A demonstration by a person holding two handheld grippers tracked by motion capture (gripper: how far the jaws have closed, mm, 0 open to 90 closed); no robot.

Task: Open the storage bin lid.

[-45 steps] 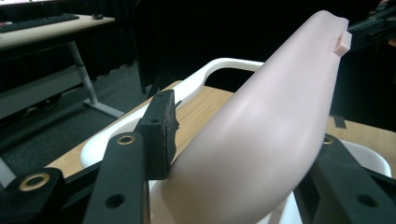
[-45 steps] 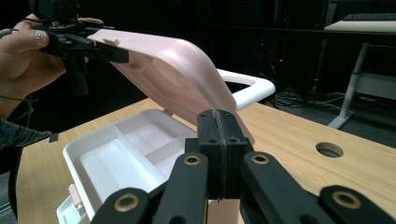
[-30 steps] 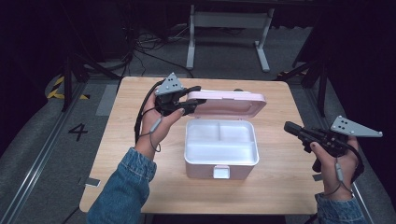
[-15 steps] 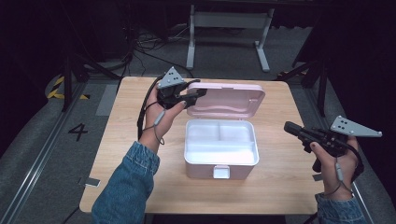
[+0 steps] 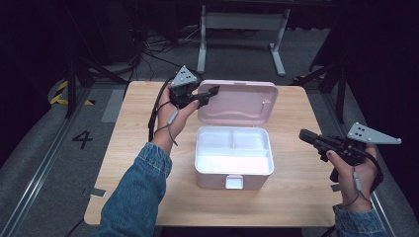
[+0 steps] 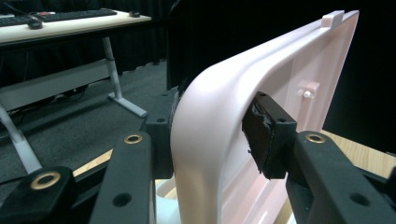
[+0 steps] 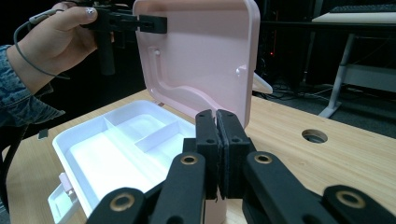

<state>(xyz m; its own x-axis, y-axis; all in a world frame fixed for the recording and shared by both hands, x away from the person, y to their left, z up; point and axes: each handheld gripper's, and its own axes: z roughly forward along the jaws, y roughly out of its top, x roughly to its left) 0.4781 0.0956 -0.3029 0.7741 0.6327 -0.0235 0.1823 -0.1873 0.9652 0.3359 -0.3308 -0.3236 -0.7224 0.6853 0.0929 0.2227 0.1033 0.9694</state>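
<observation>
From the high view, a pink lunch box (image 5: 234, 158) sits open near the middle of the wooden tabletop (image 5: 138, 197), its white inner tray split into compartments and a small latch tab on the near wall. Its lid (image 5: 237, 101) stands raised at the far side. The left gripper (image 5: 210, 94), held in the person's left hand (image 5: 175, 116), reaches to the lid's left edge, with its jaws on either side of that edge. The right gripper (image 5: 304, 136) is held over the tabletop's right part, well apart from the box, pointing toward it; a denim sleeve (image 5: 136, 197) covers the left forearm.

In the left gripper view, the lid (image 6: 210, 135) runs upright between the two black jaws. The pads (image 6: 266, 135) bracket its curved corner, one close on each face, the jaws closed down to the lid's thickness. A desk with a keyboard (image 6: 70, 15) stands far behind.

In the right gripper view, the right gripper (image 7: 217, 135) has its jaws pressed together with nothing between them. Beyond them lies the open box (image 7: 121, 149), and the lid (image 7: 205, 56) tilts up behind it, gripped at its upper left corner by the left gripper (image 7: 156, 23). A round hole (image 7: 314, 136) shows in the tabletop to the right.
</observation>
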